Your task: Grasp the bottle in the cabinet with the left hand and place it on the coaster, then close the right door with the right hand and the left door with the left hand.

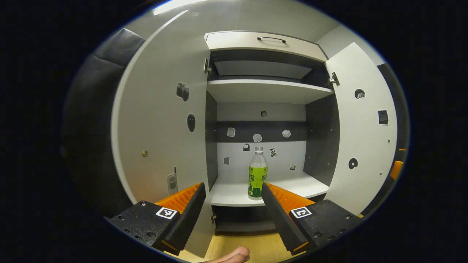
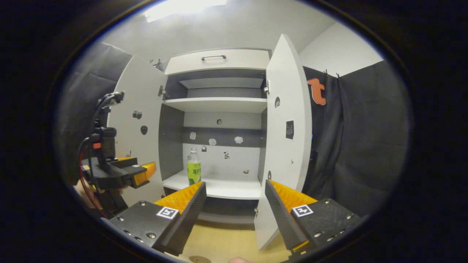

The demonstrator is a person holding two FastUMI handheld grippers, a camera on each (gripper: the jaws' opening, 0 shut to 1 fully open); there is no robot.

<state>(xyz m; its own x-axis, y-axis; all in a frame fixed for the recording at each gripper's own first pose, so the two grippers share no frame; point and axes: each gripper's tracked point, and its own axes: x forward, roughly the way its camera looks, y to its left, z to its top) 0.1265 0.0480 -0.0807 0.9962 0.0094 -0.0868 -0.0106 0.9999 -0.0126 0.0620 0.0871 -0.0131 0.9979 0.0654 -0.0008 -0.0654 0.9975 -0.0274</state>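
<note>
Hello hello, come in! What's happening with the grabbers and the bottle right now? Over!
Left gripper jaws open, short of the cabinet. Right gripper jaws open, empty. Bottle upright on the lower shelf, untouched. Both doors open, nothing blocking the reach.

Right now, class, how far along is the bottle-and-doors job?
Nothing looks done yet. The clear bottle with a green label stands on the white cabinet shelf, ungrasped. In hand: the left gripper is open, facing it. Left: grasping, placing on the coaster, then shutting the right door and left door, both open.
</note>
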